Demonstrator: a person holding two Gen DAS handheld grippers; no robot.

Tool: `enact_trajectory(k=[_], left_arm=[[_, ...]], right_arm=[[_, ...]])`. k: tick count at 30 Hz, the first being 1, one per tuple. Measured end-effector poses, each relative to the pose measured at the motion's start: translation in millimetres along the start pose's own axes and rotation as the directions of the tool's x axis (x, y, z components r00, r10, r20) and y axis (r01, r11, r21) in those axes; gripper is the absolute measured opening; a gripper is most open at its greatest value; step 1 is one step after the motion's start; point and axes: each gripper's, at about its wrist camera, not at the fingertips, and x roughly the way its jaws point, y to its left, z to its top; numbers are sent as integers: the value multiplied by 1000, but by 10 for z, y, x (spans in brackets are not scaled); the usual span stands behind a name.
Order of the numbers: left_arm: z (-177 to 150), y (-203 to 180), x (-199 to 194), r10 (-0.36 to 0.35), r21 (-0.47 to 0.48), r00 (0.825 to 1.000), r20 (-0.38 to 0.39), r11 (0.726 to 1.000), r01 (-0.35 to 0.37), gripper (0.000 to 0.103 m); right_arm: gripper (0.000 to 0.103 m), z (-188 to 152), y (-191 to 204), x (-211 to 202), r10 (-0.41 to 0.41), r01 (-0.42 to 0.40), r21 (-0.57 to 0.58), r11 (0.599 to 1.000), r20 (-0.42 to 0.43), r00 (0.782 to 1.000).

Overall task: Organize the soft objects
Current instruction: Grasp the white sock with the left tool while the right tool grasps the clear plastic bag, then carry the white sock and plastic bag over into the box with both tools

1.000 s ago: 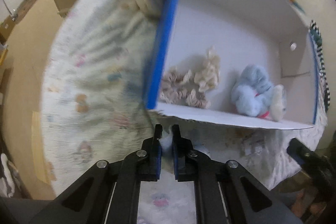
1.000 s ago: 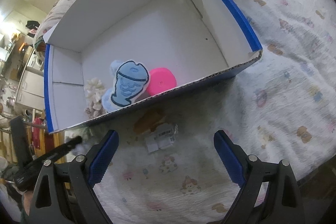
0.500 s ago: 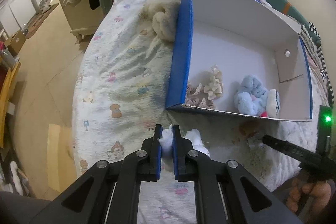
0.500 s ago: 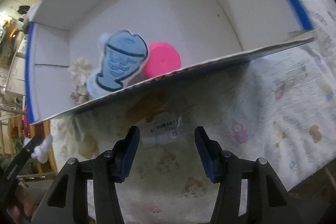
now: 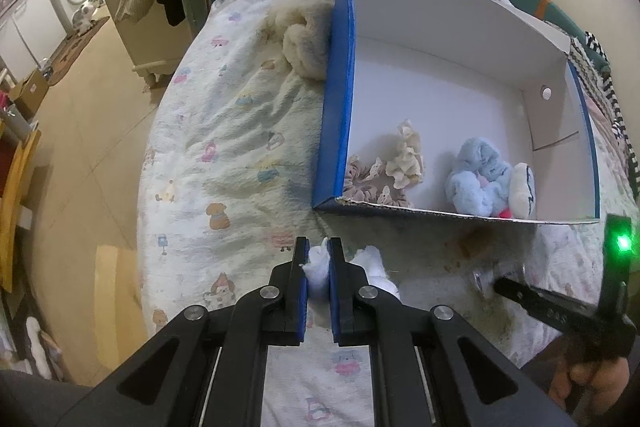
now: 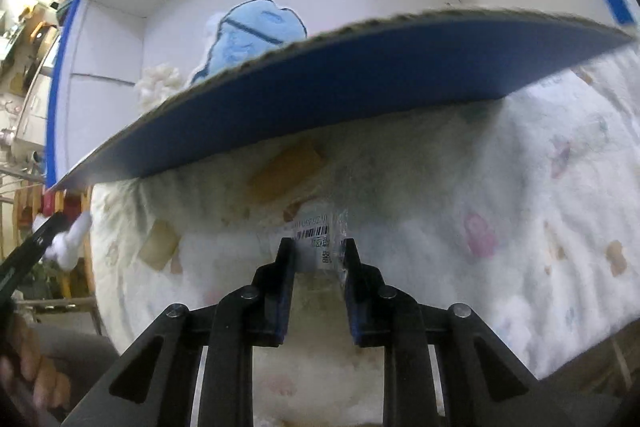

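**Two tools over the bed, one box part-filled**

One blue-and-white cardboard box point(image 5: 340, 99) on the printed bedsheet point(image 5: 224, 131). Inside, by count: two ruffled scrunchies point(image 5: 394, 167), one pale blue plush toy point(image 5: 478, 183), one blue fish-shaped cushion point(image 6: 252, 35). Outside, against the box's far wall: one cream fluffy bundle point(image 5: 304, 43).

Left tool point(image 5: 318, 259) angled steeply down, clamped shut on one white fluffy piece point(image 5: 318, 265), held just short of the box's near wall.

Right tool point(image 6: 318, 251) likewise tipped steeply down toward the sheet, jaws closing around one clear barcoded packet point(image 6: 320, 239) lying just outside the near wall; pads at the packet's edges, pressing contact not clear. Fingers of the hand point(image 5: 592, 383) wrapped round its handle.
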Motion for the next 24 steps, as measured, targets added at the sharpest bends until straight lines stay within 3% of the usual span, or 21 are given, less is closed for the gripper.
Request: enact_trajectory(k=[12,24], left_arm=[[-133,-81,-12,45,46,999,14,998,-45,8],[-246,-17,-276,53,28,995,90,998,-56,8]], right_arm=[[24,-195,101,-185,16,-14,-55,998,37,999],[24,-293,101,-534,83,-75,-68,995,111,990]])
